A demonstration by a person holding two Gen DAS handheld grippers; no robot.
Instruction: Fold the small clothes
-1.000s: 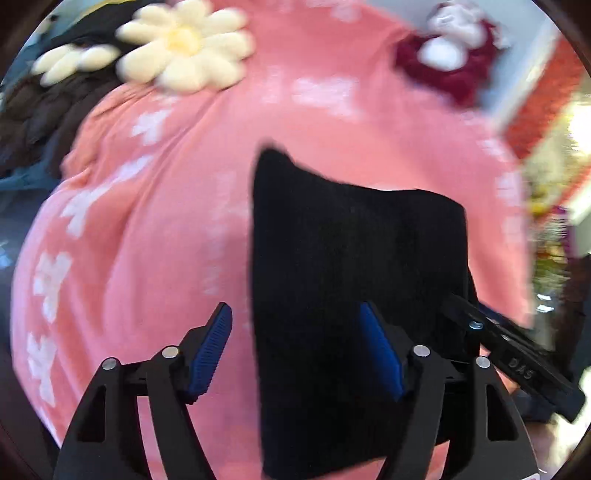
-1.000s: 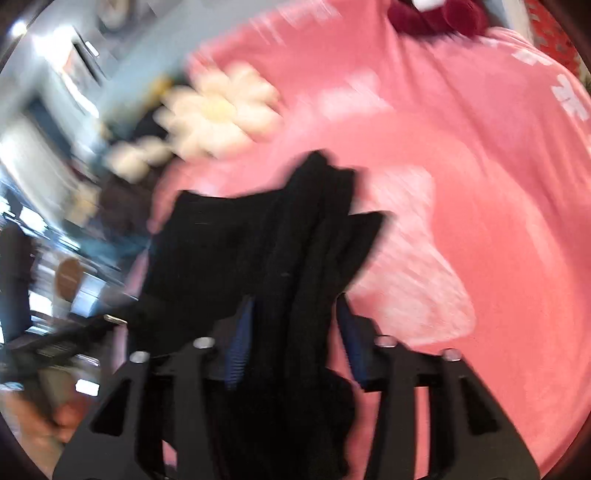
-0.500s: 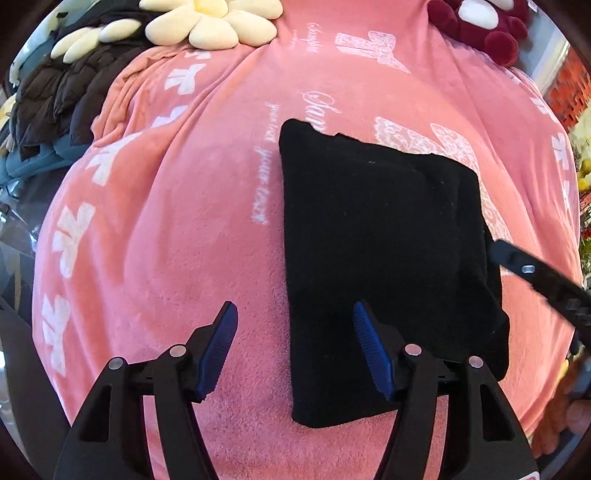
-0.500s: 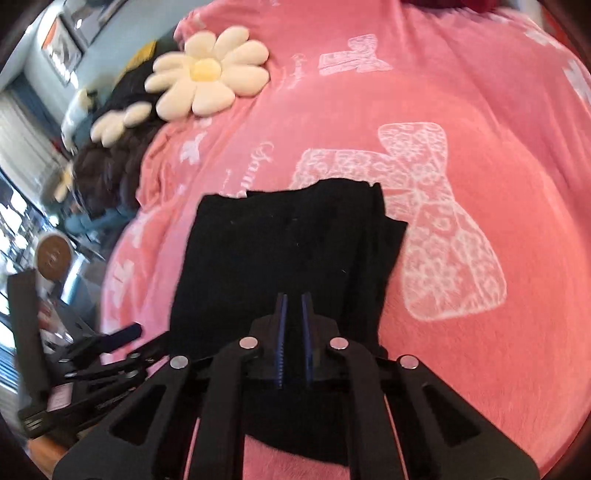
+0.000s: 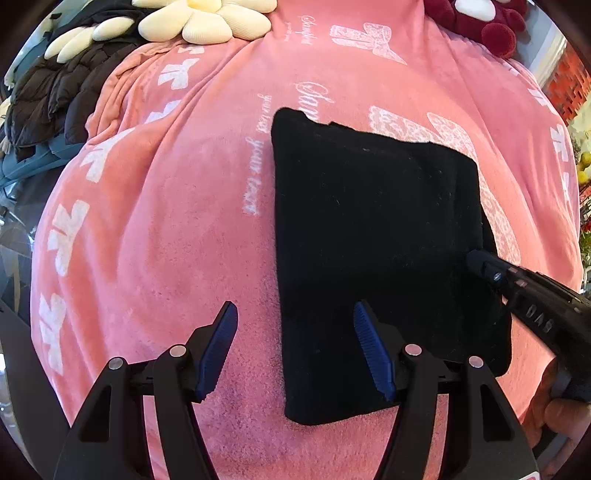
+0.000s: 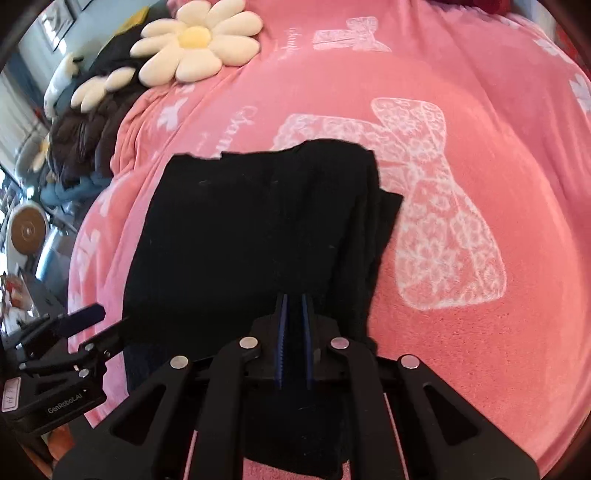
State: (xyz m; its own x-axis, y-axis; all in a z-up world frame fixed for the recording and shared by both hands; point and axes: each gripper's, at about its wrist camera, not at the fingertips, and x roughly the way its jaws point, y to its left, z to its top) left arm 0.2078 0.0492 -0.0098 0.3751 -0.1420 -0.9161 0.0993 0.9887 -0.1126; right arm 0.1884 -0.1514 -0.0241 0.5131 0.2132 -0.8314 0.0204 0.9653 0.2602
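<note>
right tongs (image 6: 293, 332) pinching black garment (image 6: 251, 236), left tongs (image 5: 295, 347) spread

The folded garment (image 5: 376, 258) lies flat on the blanket (image 5: 166, 240). A flower cushion (image 6: 195, 46) sits at the blanket's far left edge, a quilted jacket (image 6: 85, 136) left of it (partly under the cushion), a plush toy (image 5: 484, 18) far right.

Both wrist views look down close, sharing black garment (image 5: 373, 251) (image 6: 251, 236)
</note>
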